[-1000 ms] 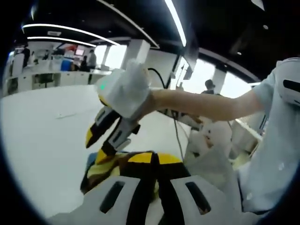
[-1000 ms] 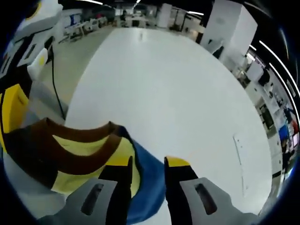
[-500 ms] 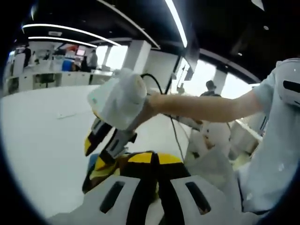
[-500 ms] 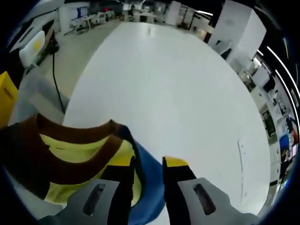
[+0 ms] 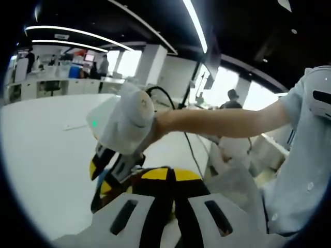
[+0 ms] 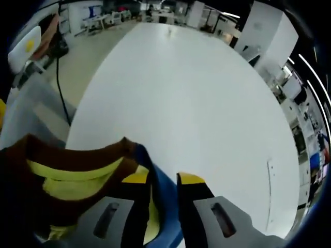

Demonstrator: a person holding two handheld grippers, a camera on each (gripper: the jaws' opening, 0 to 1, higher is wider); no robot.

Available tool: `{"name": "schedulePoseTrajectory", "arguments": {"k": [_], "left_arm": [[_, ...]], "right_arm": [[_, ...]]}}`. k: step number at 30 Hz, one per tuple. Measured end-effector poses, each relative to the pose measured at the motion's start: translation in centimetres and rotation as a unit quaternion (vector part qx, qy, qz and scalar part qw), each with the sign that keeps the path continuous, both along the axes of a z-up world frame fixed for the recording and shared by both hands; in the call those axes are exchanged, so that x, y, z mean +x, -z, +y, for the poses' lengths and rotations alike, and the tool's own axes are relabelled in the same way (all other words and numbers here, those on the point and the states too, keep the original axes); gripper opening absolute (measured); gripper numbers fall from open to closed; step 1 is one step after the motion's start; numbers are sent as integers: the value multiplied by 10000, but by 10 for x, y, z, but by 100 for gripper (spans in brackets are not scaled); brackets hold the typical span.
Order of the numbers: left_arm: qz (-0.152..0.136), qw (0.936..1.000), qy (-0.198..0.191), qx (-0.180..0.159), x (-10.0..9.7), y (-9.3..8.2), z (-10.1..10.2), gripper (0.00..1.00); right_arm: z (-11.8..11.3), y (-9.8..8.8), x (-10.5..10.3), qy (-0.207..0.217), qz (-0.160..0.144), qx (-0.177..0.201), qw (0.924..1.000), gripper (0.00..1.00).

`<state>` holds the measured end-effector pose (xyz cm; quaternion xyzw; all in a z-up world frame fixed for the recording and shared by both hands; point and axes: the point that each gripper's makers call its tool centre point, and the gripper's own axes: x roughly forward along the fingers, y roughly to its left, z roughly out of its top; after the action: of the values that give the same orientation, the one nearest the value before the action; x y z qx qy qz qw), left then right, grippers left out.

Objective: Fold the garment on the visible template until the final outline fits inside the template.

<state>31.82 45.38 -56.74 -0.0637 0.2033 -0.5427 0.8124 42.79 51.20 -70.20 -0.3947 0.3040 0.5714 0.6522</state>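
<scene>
Three colours, brown, yellow and blue, stripe the bunched garment [image 6: 77,170].

soft cloth garment [image 6: 77,170], smooth matt table [image 6: 196,113]

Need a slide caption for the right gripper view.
Right tool grips the striped garment over a white table.

The left gripper [image 5: 173,206] has pale grey jaws with dark slots. The right gripper [image 6: 158,206] has black, yellow-tipped fingers; beside the left gripper, the person wears a light short sleeve [image 5: 305,103]
</scene>
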Motion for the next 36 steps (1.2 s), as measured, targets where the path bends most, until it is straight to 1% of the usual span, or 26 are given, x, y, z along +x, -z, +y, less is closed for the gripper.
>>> {"name": "schedulePoseTrajectory", "arguments": {"k": [9,14,22,30,36], "left_arm": [[6,10000,-48,-8,1,0,2,0],[5,10000,-29,-18,0,-1,0,0],[14,10000,-42,-26,-1,0,1,0],[16,10000,-40,-39,-1,-1,0,0],[18,10000,-28,-39,-1,-1,-1,0]], "right_arm": [[10,6,-2,-22,84,2,10000,17],[13,10,-6,0,218,-15,9998,13],[10,13,-9,44,330,-50,9994,10],[8,12,-12,84,367,-37,9993,7],[7,10,-13,109,352,-7,9993,7]]}}
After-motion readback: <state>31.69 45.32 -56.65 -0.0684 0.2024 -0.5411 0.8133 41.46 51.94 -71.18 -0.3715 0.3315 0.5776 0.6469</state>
